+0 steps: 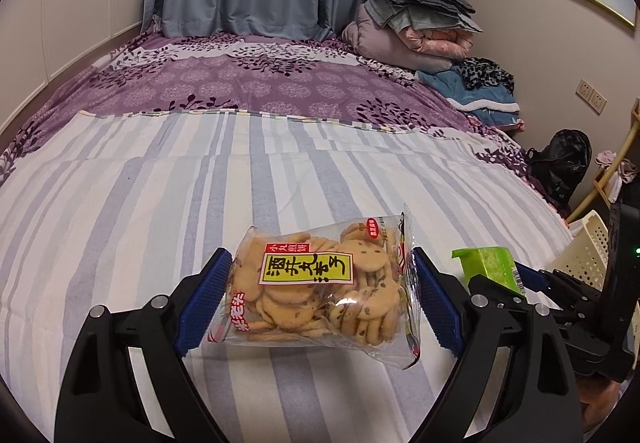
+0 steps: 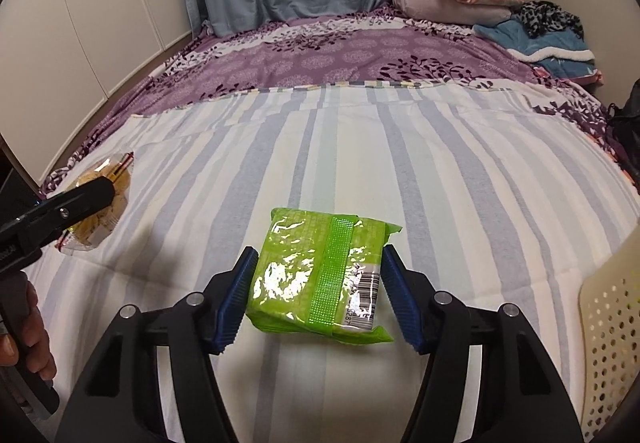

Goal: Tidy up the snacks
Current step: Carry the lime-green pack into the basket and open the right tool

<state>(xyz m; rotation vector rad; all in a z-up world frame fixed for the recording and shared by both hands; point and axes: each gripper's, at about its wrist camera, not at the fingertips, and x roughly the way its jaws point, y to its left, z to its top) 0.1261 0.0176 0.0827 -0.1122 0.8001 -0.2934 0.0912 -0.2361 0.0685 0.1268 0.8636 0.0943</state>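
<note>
Left hand-held gripper (image 1: 320,291) clamped on cookie bag (image 1: 316,283) over the bed (image 1: 160,179); right hand-held gripper (image 2: 318,295) pinching green packet (image 2: 316,275), beside basket (image 2: 612,323).

Glossy plastic green packet (image 2: 320,275) – matt cloth striped sheet (image 2: 440,171).

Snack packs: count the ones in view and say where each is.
2. The cracker bag sits between the left tool fingers; the green pack sits between the right tool fingers. The basket may hide more.
</note>
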